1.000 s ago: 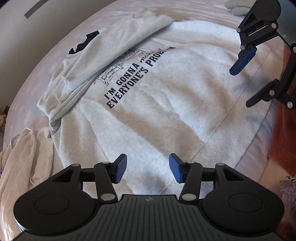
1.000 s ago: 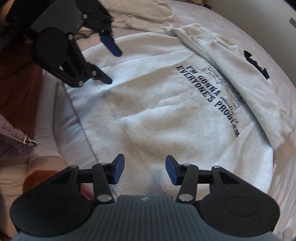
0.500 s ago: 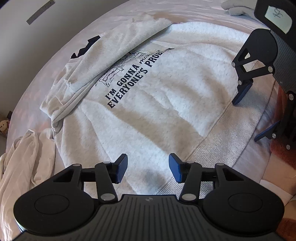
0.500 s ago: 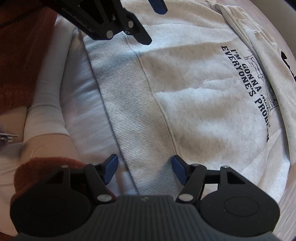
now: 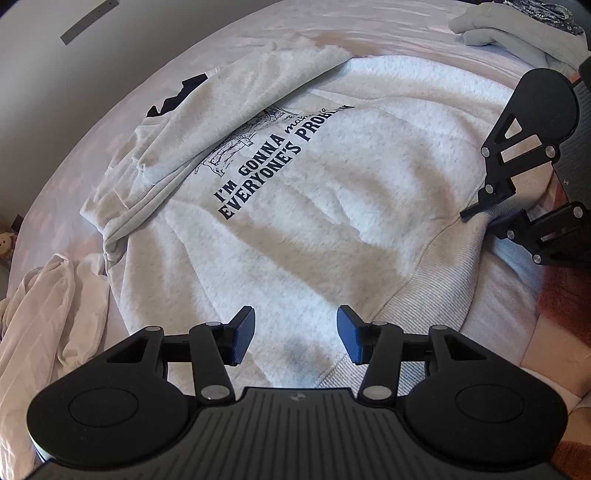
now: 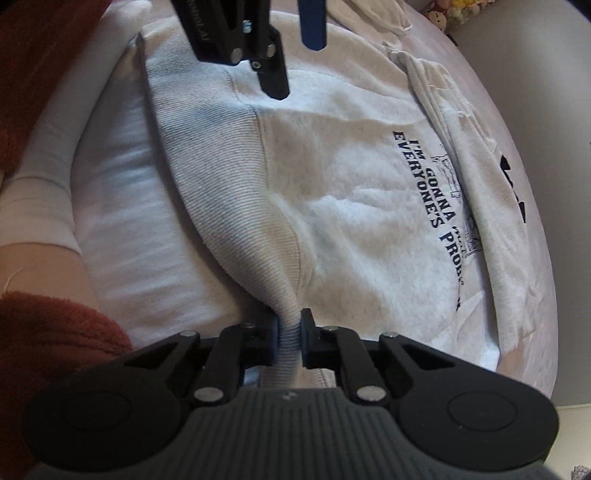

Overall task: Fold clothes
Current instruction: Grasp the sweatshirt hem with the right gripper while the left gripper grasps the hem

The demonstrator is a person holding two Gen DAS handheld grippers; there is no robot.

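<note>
Where the pale bed sheet (image 5: 229, 48) runs out at the far left of the left wrist view, a crumpled white garment (image 5: 48, 314) lies just beside the grey sweatshirt (image 5: 332, 206), which is spread front-up across the bed with one sleeve (image 5: 229, 122) folded over its chest, partly covering the dark printed lettering (image 5: 273, 162). Over the lower part of the sweatshirt, near its ribbed hem (image 5: 417, 295), hangs the left gripper (image 5: 295, 334), its blue-padded fingers (image 5: 243, 332) standing well apart with only cloth showing between them and nothing in their hold. Further right in the same view, the right gripper (image 5: 484, 218) meets the hem at the sweatshirt's edge, where the fabric is drawn up into a small ridge. At the top right a folded pale garment (image 5: 506, 29) rests on the sheet. In the right wrist view, the right gripper is closed tight on a bunched fold of the ribbed hem, which rises in a taut pleat from the white sheet towards the pinch. A rust-coloured fuzzy sleeve (image 6: 55, 325) shows at the left edge there.
</note>
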